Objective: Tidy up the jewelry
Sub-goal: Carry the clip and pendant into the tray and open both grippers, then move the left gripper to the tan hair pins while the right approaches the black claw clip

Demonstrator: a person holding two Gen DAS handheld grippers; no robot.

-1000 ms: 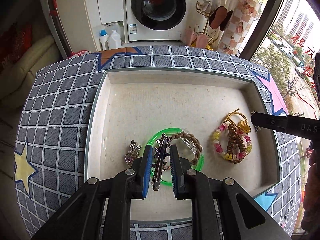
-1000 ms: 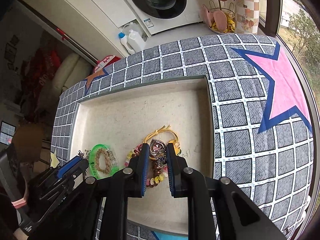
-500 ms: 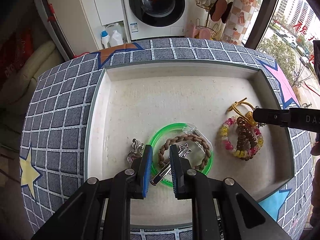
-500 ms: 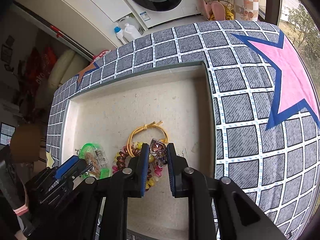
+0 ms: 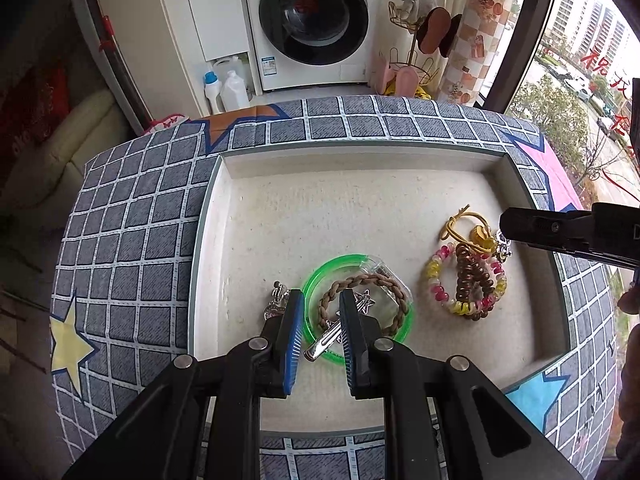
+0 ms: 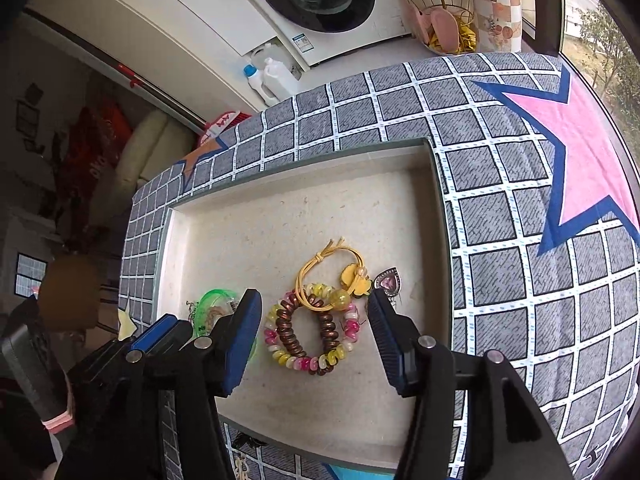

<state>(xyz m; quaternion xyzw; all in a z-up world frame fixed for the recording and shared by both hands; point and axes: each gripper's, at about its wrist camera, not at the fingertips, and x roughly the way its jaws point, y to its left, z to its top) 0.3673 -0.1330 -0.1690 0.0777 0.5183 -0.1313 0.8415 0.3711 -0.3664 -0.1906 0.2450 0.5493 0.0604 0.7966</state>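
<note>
- A white washing machine [image 5: 314, 24] stands at top centre.
- Two detergent bottles [image 5: 224, 90] sit left of it.
- A window [image 5: 592, 80] shows daylight, upper right.

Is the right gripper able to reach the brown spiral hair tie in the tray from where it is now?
Probably yes. The right gripper is open, and the brown spiral hair tie lies between its fingers. Nothing covers it, but the beaded bracelet and the yellow hair tie overlap it and might come along.
</note>
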